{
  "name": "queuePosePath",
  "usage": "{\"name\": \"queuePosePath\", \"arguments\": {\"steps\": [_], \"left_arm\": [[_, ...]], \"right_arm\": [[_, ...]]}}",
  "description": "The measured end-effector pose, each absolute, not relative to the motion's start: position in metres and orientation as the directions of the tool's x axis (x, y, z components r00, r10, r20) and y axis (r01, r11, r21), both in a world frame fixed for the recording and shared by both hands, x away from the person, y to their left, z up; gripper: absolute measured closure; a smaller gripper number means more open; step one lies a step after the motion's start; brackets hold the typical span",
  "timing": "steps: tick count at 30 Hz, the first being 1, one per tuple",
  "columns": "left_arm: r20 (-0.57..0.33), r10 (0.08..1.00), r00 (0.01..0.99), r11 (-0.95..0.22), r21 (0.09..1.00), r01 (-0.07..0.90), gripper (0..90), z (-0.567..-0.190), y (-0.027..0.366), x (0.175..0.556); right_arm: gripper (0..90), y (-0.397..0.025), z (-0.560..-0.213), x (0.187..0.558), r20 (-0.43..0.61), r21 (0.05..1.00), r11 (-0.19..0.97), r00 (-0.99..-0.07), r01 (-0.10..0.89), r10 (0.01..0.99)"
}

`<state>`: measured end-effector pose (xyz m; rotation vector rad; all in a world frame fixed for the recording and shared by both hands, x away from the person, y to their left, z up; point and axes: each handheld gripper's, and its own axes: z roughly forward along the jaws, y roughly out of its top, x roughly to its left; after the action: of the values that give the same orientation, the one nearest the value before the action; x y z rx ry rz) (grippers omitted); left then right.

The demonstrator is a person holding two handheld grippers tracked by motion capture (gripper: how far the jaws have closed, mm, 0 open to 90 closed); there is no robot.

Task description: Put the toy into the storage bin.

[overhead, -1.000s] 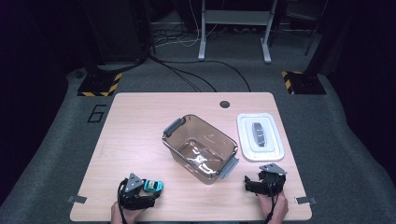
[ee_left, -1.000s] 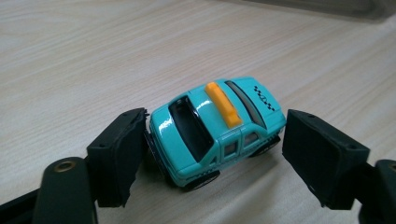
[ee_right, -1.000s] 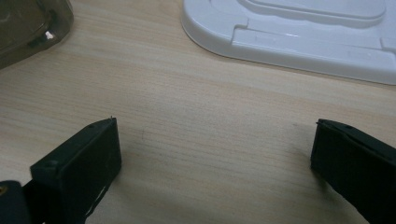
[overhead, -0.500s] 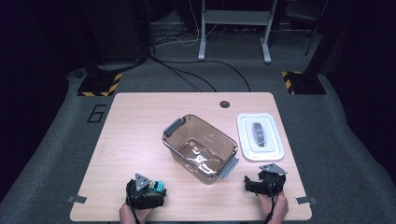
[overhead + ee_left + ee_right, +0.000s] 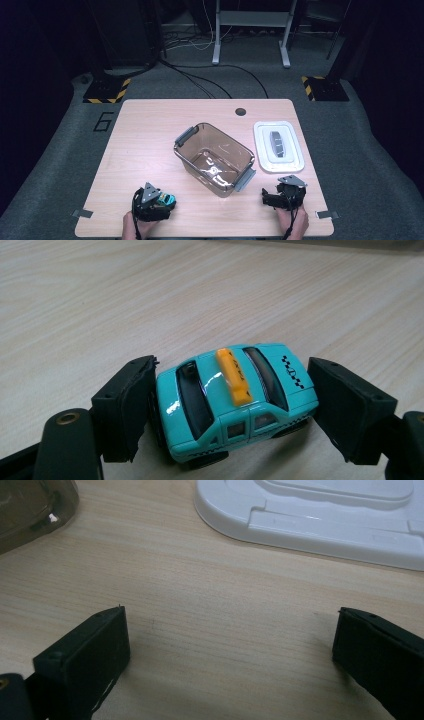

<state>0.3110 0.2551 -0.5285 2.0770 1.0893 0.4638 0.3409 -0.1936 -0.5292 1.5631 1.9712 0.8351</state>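
Toy taxi (image 5: 235, 400) wheels mostly hidden

This is a lab or test room. A wooden table (image 5: 150, 130) stands on grey carpet (image 5: 60, 150), marked with a "6" (image 5: 104, 121). Hazard-striped stand bases (image 5: 105, 93) and loose cables (image 5: 200, 80) lie behind.

Pale wooden table (image 5: 150, 130) on grey carpet (image 5: 60, 150). Behind the table: dark room, black cables (image 5: 210, 82), hazard-striped blocks (image 5: 105, 92), white metal frame legs (image 5: 250, 30).
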Motion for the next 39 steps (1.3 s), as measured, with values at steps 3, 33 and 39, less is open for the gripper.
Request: {"name": "queuePosePath", "arguments": {"steps": [3, 33, 39], "left_arm": [[-0.048, 0.787, 0.615, -0.374, 0.756, 0.538, 21.9, -0.529, 0.264, 0.319], [-0.008, 0.906, 0.423, -0.286, 0.725, 0.627, 23.3, -0.526, 0.245, 0.302], [-0.042, 0.862, 0.506, -0.317, 0.733, 0.602, 23.9, -0.526, 0.253, 0.307]], "right_arm": [[1.0, -0.194, -0.529, 0.341, 0.000, 0.719, 0.158, -0.227, 0.677, 0.974], [1.1, -0.194, -0.529, 0.341, 0.000, 0.719, 0.157, -0.226, 0.677, 0.974], [1.1, -0.194, -0.529, 0.341, 0.000, 0.719, 0.157, -0.226, 0.677, 0.974]]}}
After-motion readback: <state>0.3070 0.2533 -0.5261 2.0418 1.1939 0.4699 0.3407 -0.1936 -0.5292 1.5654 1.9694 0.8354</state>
